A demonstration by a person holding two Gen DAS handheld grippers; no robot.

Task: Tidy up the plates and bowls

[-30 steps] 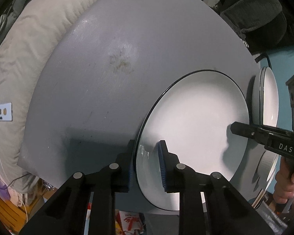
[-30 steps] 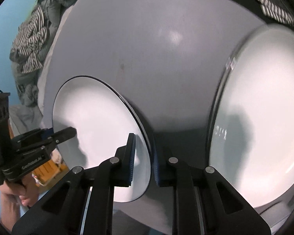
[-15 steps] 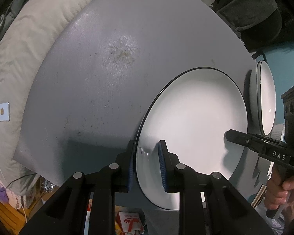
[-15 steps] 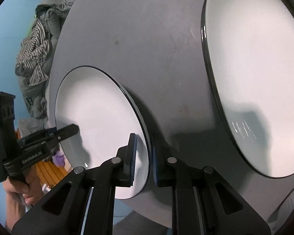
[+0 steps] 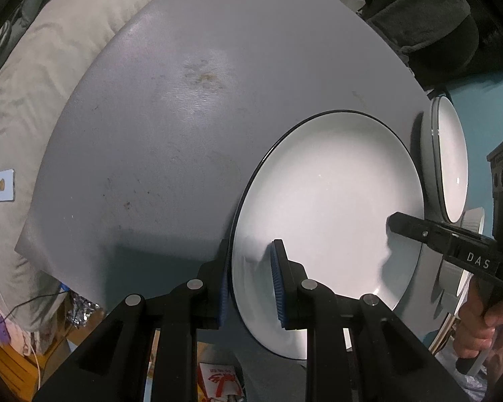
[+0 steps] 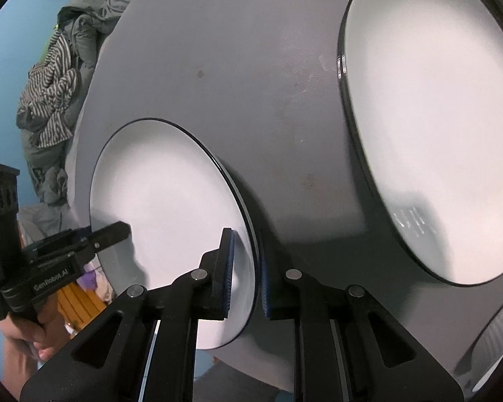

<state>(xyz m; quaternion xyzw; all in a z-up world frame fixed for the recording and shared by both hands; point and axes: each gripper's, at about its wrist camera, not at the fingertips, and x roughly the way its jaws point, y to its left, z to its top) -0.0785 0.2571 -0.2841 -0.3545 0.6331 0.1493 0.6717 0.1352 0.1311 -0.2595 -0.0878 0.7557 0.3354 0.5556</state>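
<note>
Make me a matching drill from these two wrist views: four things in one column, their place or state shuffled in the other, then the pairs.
Things
1. held plate
2. second plate
3. striped cloth
4. outlet card

Place or state
A. lying on the beige bedding left of the table
B. gripped at opposite rims by the left tongs and right tongs
C. bunched against the blue wall
D. resting on the grey table, to the right of the held one

Pairs: 1-B, 2-D, 3-C, 4-A
</note>
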